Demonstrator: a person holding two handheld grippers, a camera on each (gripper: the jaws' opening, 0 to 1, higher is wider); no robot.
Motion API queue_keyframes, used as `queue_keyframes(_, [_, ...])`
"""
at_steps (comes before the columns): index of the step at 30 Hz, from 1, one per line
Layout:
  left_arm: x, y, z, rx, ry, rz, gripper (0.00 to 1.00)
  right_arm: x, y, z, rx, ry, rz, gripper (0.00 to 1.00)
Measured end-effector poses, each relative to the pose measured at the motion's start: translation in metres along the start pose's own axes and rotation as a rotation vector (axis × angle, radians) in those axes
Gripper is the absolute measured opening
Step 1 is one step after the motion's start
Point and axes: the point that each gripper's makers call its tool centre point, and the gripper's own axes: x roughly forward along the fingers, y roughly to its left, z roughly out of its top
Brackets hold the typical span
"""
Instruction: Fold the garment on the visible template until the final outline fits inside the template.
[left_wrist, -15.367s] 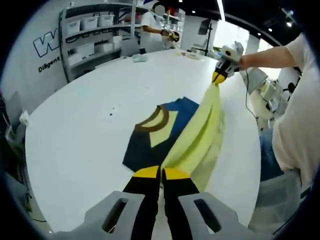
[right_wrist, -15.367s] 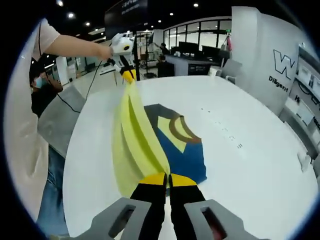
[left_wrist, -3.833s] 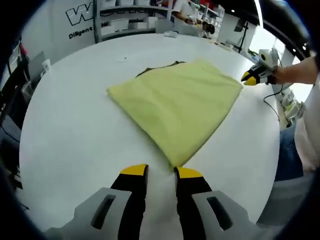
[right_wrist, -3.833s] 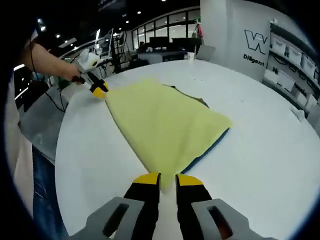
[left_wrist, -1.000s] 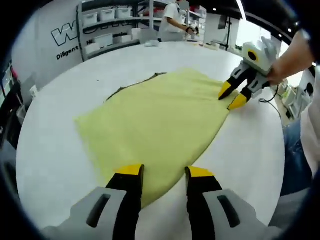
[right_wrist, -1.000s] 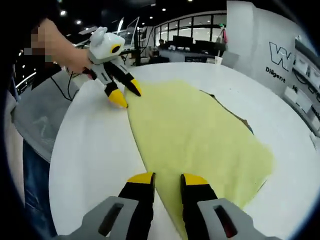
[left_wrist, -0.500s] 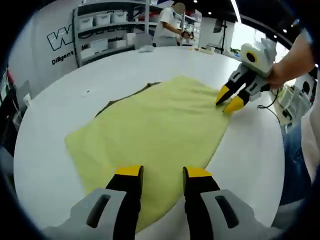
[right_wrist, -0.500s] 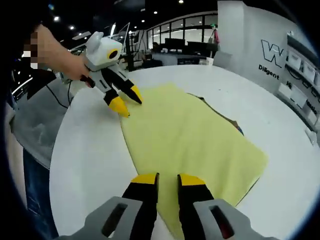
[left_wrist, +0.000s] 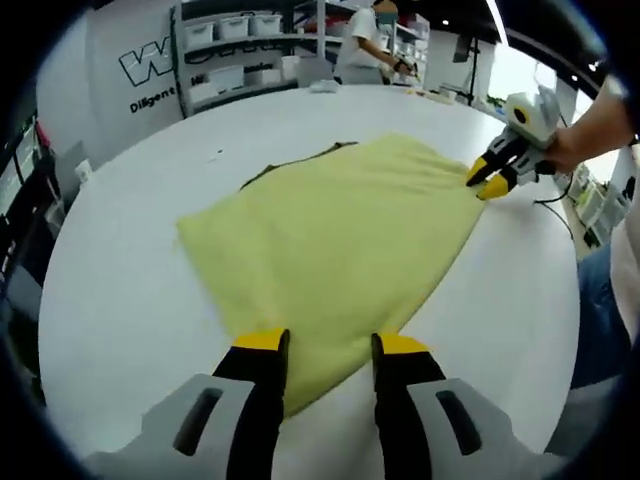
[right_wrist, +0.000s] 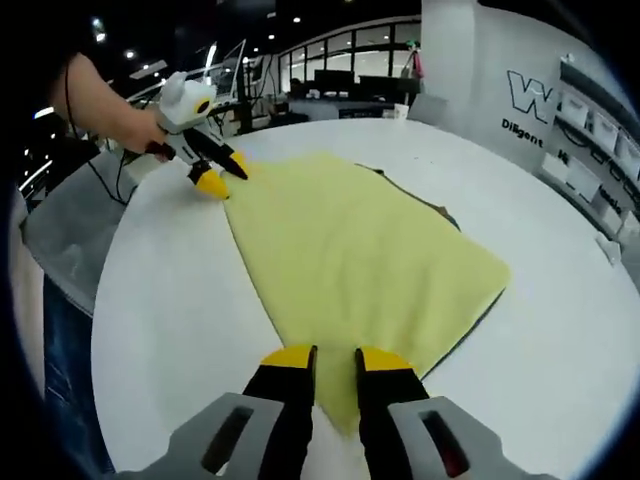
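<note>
- The yellow garment (left_wrist: 335, 235) was seen spread flat on the white desk (left_wrist: 130, 290).
- The left claw (left_wrist: 325, 345) was held with jaws apart, astride the garment's near corner.
- The right claw (right_wrist: 335, 355) was set over the opposite corner, jaws slightly parted.

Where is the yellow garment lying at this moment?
The yellow garment lies spread flat on the white round table, between the two tongs: the left tongs stand at one corner and the right tongs at the opposite corner.
</note>
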Motion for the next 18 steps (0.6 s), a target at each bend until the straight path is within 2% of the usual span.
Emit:
queue_keyframes(6, [-0.009,0.012,-0.002,-0.057,-0.019,0.034,0.34,-0.007,-0.005,-0.004,0.014,-0.006,-0.021,0.08])
queue_keyframes(8, [-0.011,0.018,-0.008,-0.074,0.0,0.063,0.39,-0.01,-0.006,-0.005,0.019,-0.01,-0.029,0.08])
queue_keyframes(10, [-0.012,0.02,-0.017,-0.096,0.014,0.061,0.38,-0.011,-0.007,-0.006,0.022,-0.011,-0.035,0.07])
queue_keyframes(11, [-0.012,0.02,-0.015,-0.127,-0.017,0.053,0.39,-0.012,-0.008,-0.006,0.025,-0.011,-0.038,0.07])
queue_keyframes(18, [-0.017,0.024,-0.021,-0.139,-0.007,0.078,0.36,-0.019,-0.012,-0.014,0.04,-0.003,-0.055,0.07])
